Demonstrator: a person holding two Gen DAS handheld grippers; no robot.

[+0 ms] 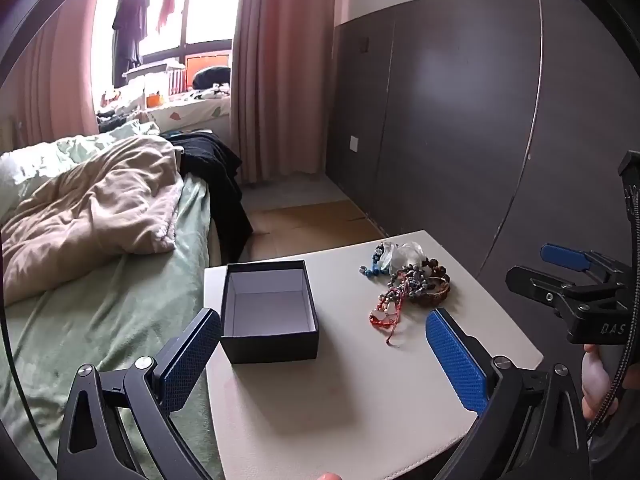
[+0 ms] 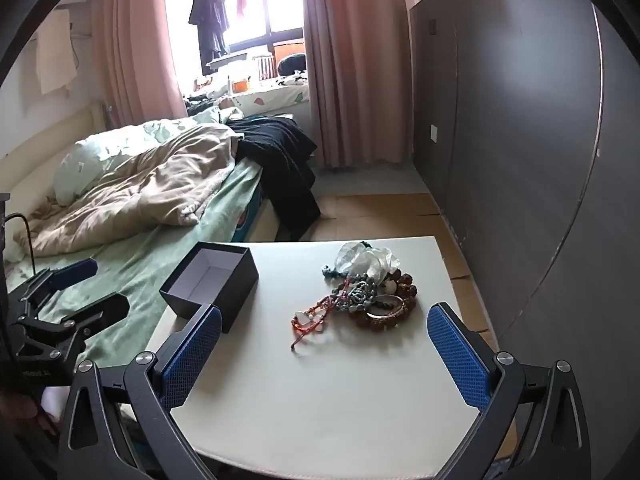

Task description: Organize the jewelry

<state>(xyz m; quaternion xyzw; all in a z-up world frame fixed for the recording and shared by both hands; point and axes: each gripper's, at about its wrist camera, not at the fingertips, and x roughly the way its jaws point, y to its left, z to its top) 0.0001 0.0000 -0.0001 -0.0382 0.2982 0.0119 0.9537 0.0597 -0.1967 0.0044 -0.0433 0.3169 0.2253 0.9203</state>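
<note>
Bedside table (image 2: 340, 400) holds jewelry (image 2: 360, 300) mid-frame, box (image 2: 212, 284) at left; both grippers (image 1: 320, 360) (image 2: 324, 356) gape wide, empty. Pinch one strand, lift slowly.

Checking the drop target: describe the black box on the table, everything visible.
The black box is a small rectangular, lidless container, seemingly cardboard: dark matte outside, pale lining inside. It looks empty and stands upright on the white table, near the edge beside the bed. The jewelry pile lies apart from it. Neither the left gripper nor the right gripper, both open, appears to touch it.
</note>
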